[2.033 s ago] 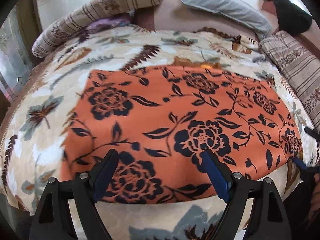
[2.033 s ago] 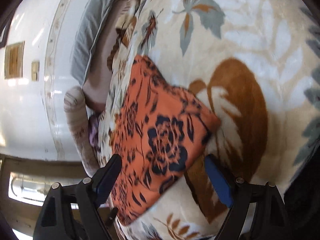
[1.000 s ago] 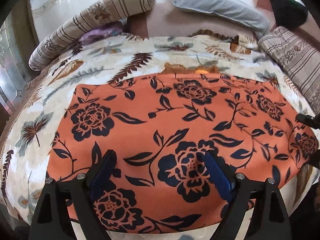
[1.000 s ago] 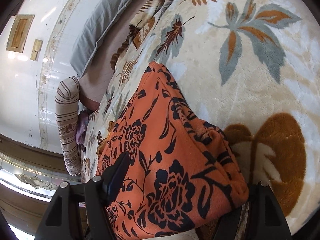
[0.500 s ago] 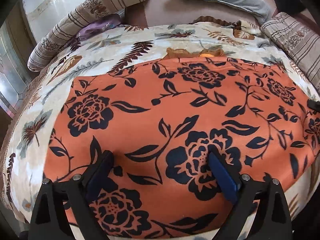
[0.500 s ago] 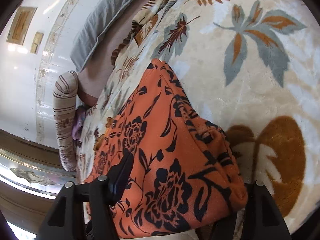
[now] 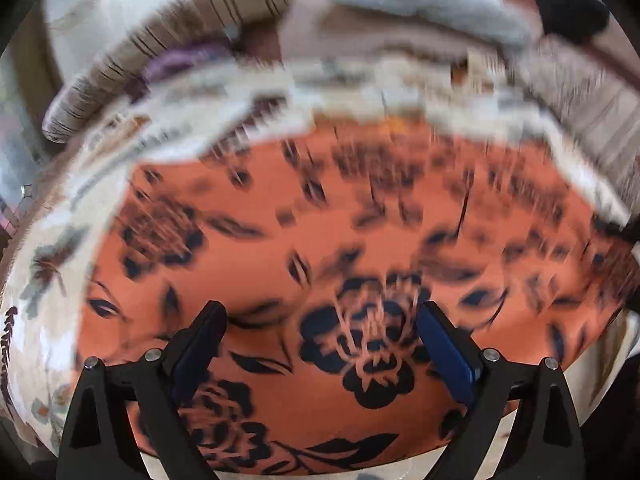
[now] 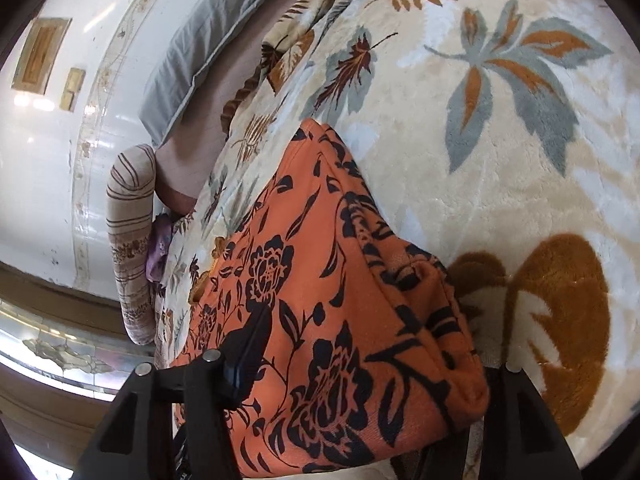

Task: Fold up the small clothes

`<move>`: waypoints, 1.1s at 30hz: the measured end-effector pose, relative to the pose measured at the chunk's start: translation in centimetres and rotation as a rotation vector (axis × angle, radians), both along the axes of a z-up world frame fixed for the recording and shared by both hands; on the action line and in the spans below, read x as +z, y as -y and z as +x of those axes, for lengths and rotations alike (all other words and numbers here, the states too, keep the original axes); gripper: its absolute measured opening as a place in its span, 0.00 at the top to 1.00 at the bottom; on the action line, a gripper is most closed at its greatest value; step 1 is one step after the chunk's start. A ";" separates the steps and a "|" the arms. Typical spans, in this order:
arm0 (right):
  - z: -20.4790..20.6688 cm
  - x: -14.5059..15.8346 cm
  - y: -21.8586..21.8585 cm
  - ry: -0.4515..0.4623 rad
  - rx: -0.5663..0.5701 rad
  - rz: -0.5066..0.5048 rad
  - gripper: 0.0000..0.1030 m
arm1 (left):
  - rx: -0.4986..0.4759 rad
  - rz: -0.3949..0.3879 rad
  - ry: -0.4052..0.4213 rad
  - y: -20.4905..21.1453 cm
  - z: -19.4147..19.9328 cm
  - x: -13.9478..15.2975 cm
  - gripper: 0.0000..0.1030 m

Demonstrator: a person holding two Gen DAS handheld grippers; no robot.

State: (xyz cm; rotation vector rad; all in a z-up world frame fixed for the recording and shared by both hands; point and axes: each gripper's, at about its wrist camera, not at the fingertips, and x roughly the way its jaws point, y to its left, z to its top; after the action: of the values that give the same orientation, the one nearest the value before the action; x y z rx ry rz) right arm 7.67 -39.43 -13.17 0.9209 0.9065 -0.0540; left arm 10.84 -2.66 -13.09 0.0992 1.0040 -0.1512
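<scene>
Your orange floral garment (image 7: 360,240) lies spread on the leaf-patterned blanket (image 8: 500,140) covering the bed. Your left gripper (image 7: 320,340) sits over its near edge, jaws wide. Your right gripper (image 8: 360,380) has its jaws spread around the garment's bunched corner, not clamped

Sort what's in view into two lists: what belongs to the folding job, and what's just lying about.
Part of the job:
- orange floral garment, spread on the blanket
- left tool, open over the garment
- right tool, fingers either side of the garment's corner

Just lying about:
- leaf-patterned blanket
- grey pillow
- striped bolster
- purple cloth
</scene>
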 end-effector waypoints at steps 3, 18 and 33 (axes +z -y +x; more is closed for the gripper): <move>0.2 -0.2 -0.1 -0.021 0.017 -0.016 0.66 | -0.018 0.035 0.028 0.4 -0.3 0.2 0.03; 2.0 12.7 -13.3 0.244 0.282 -0.374 0.87 | 0.462 -0.171 0.304 -22.4 -4.7 10.7 0.04; 3.8 2.7 -42.0 0.084 0.811 -0.618 0.87 | 0.717 -0.232 0.240 -34.8 -8.2 5.4 0.04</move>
State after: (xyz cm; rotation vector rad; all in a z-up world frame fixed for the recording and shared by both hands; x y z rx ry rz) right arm 11.48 2.61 -10.52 -0.0527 1.0431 0.3797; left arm 2.62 32.11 -7.71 -0.4440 0.7260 0.3926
